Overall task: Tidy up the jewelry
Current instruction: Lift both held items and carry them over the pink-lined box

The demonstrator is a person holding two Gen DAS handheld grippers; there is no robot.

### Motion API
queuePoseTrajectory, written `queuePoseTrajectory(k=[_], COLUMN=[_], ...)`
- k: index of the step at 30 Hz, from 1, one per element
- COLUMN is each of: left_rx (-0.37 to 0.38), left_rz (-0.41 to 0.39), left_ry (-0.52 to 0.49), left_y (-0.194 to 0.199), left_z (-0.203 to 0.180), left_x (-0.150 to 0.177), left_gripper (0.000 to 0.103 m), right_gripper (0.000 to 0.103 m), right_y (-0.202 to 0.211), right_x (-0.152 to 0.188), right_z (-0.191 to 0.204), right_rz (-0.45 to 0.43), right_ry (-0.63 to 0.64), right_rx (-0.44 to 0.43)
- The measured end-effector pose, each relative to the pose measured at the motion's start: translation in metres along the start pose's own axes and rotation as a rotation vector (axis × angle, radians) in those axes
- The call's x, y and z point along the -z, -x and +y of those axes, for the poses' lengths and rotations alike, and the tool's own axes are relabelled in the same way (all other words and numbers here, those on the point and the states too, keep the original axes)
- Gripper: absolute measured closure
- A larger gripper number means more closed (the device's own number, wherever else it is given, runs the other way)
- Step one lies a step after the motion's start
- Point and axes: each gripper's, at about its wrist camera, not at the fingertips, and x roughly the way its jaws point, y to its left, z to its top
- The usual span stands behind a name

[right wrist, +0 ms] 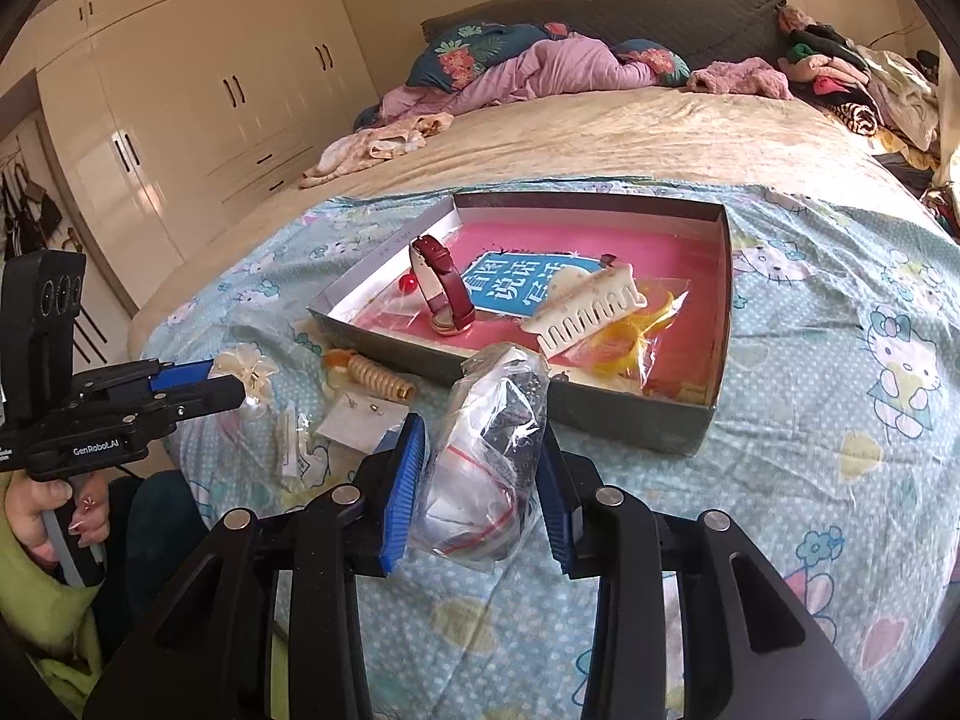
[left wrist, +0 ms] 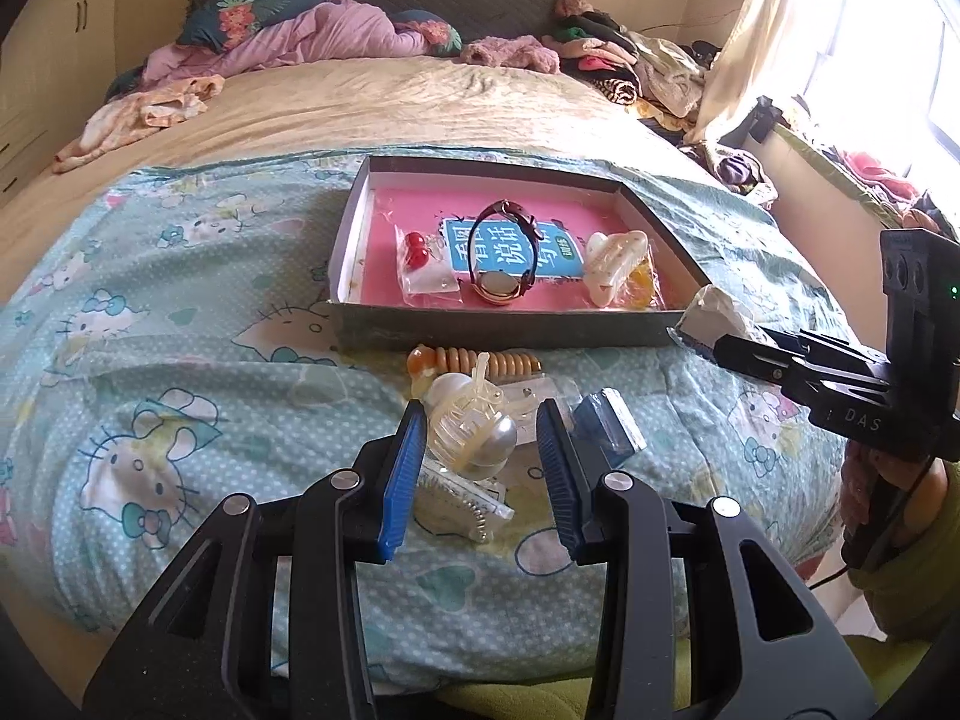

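A shallow grey box [left wrist: 480, 333] [right wrist: 630, 414] with a pink floor lies on the blanket. It holds a red-strapped watch [left wrist: 501, 252] [right wrist: 441, 288], a white hair claw [left wrist: 615, 261] [right wrist: 591, 312], a bag with red beads [left wrist: 420, 267] and a yellow item in a bag [right wrist: 630, 339]. My left gripper [left wrist: 480, 456] is open around a clear hair claw with pearls [left wrist: 471, 429], also seen in the right wrist view [right wrist: 246, 372]. My right gripper [right wrist: 480, 480] is shut on a clear plastic bag [right wrist: 492, 450], just in front of the box; the bag shows in the left wrist view [left wrist: 711, 312].
An orange coil hair tie [left wrist: 474, 363] [right wrist: 375, 381], a small earring card [right wrist: 360, 417], a blue packet [left wrist: 606, 429] and a comb-like clip [left wrist: 462, 501] lie on the Hello Kitty blanket [left wrist: 150, 360]. Clothes pile at the bed's head. A wardrobe [right wrist: 180, 90] stands left.
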Motion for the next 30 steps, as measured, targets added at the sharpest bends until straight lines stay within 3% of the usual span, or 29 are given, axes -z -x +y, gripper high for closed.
queuePoseTrajectory(k=[16, 30], left_rx=[-0.003, -0.001], left_rz=[-0.006, 0.036], left_ry=[-0.007, -0.025], left_y=[-0.015, -0.049], left_z=[0.001, -0.005], left_x=[-0.031, -0.060], left_gripper=[0.073, 0.073], right_gripper=[0.069, 0.069], right_y=[-0.004, -0.001], right_x=[-0.031, -0.060], right_z=[-0.008, -0.036], right_rz=[-0.056, -0.114], right_ry=[0.024, 0.011], right_rx=[0.019, 0.065])
